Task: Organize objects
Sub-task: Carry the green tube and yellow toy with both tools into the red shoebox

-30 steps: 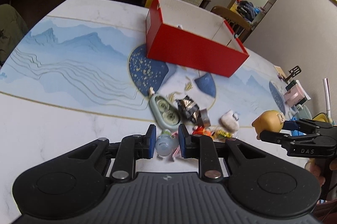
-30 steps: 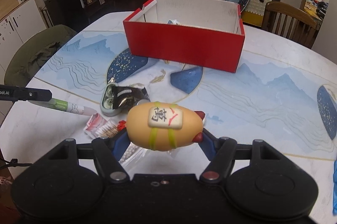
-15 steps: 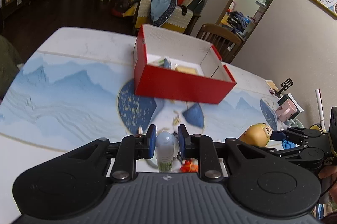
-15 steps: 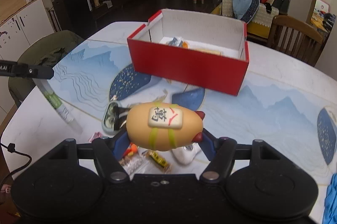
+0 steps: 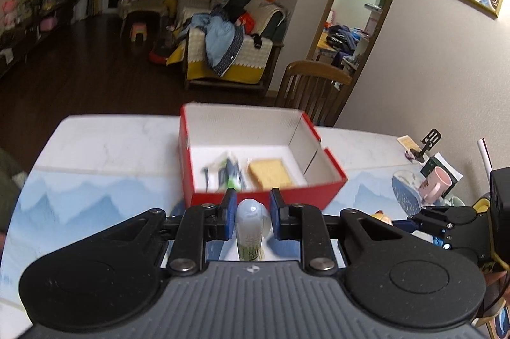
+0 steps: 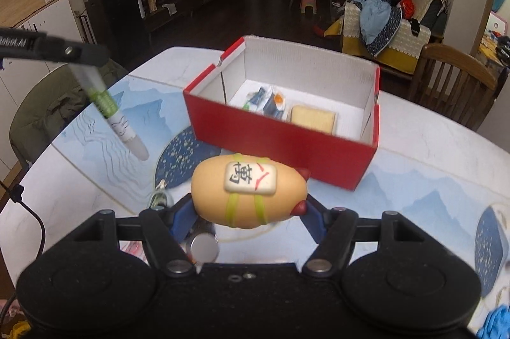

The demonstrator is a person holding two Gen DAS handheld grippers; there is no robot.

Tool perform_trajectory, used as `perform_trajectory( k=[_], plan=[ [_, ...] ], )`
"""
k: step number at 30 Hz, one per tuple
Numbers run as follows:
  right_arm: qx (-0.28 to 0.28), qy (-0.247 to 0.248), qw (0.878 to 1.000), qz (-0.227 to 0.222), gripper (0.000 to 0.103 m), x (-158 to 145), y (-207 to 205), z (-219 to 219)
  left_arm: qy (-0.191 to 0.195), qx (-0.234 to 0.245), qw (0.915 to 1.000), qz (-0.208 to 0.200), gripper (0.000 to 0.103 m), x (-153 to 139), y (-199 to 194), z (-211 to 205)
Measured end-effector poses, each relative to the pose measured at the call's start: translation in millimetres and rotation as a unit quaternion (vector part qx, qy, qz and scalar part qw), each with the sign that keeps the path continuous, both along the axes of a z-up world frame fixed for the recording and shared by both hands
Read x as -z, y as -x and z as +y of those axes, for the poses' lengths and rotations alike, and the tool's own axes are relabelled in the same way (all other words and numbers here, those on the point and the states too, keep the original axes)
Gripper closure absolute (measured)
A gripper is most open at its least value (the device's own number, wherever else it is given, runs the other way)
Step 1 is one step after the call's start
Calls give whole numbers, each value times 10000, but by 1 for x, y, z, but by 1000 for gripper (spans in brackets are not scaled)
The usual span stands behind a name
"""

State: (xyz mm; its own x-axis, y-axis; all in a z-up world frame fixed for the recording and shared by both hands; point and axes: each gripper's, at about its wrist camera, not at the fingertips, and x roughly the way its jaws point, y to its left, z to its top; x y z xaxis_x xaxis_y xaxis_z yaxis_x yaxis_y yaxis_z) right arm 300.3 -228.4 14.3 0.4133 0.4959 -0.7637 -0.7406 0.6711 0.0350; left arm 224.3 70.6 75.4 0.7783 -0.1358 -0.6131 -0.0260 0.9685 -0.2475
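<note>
**Two grippers, two items, one red box**

The red box [image 6: 280, 144] sits open on the table [image 6: 430, 154], and everything else is placed around it. Inside, on its white floor, lie a pale yellow sponge-like slab [image 6: 314, 118] toward the right wall and a small heap of wrapped packets [image 6: 266, 103] to its left.

On the near side of the box, raised off the table, the right gripper [image 6: 247, 211] has its blue fingers pressed against the two ends of an egg-shaped toy [image 6: 248, 195], tan with green straps and a white tile bearing a character on top. The toy hangs just in front of the box's near red wall.

To the left of the box and also in the air, the left gripper [image 5: 250, 213] is clamped on a slim tube [image 5: 250, 230] with a clear cap and a green-and-white label. Seen from the right wrist, the tube slants down from those fingers toward the table's blue mountain pattern, well clear of the box.

On the table below the toy, nearer than the box, a small metal cylinder [image 6: 202, 248] and other little items show only in part. Beyond the box's far right corner stands a wooden chair [image 6: 455, 90]; off to its right, a pink mug [image 5: 436, 183].
</note>
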Motion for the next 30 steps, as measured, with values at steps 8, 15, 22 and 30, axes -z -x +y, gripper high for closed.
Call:
perform_trajectory(
  k=[8, 15, 22, 30],
  plan=[
    [203, -81, 9998, -29, 34, -9, -48, 12, -366, 101, 9991, -164, 82, -23, -64, -15],
    [405, 52, 9991, -82, 34, 0, -87, 25, -582, 204, 9979, -197, 82, -27, -113, -31],
    [530, 312, 9981, -99, 34, 18, -125, 42, -652, 274, 9975, 57, 82, -4, -154, -46],
    [523, 468, 9975, 28, 34, 42, -164, 60, -756, 277, 9958, 428, 82, 31, -193, -54]
  ],
)
